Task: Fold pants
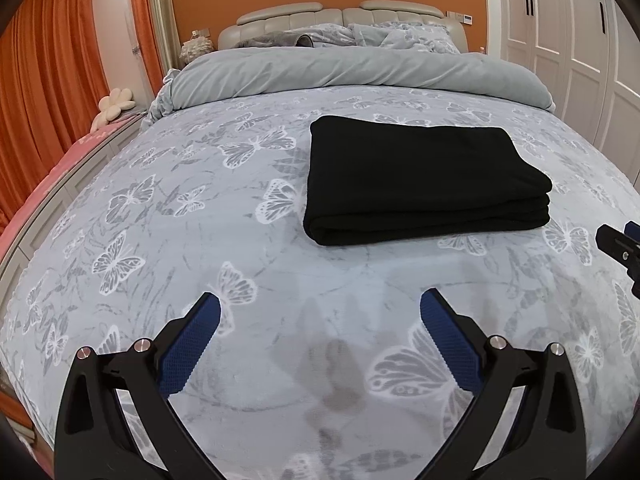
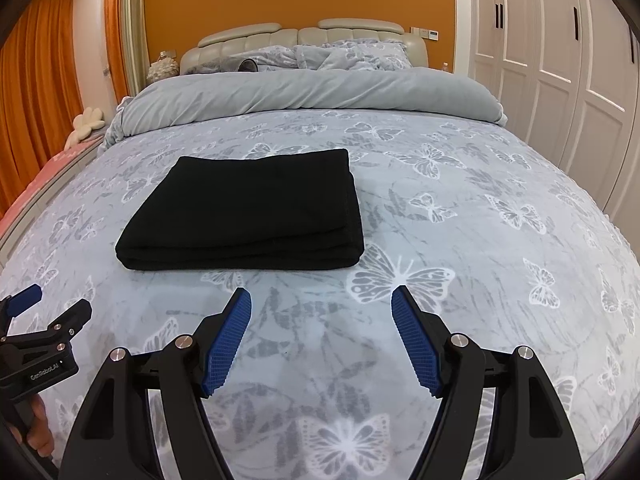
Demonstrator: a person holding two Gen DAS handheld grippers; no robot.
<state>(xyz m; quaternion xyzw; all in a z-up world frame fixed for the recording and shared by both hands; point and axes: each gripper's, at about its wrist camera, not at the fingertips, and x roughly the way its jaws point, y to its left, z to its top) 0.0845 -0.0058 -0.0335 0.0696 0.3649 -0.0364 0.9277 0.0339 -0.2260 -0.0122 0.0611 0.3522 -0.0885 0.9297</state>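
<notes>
The black pants (image 1: 420,184) lie folded into a neat thick rectangle on the butterfly-print bed cover; they also show in the right wrist view (image 2: 248,212). My left gripper (image 1: 320,312) is open and empty, held over the cover in front of and to the left of the pants. My right gripper (image 2: 322,304) is open and empty, just in front of the pants' near right corner. The left gripper also shows at the left edge of the right wrist view (image 2: 48,304), open. A part of the right gripper shows at the right edge of the left wrist view (image 1: 618,244).
A rolled grey duvet (image 1: 352,68) and pillows (image 1: 400,34) lie at the head of the bed before a beige headboard. White wardrobe doors (image 2: 560,52) stand at the right. Orange curtains (image 1: 48,80) and a flower cushion (image 1: 116,106) are at the left.
</notes>
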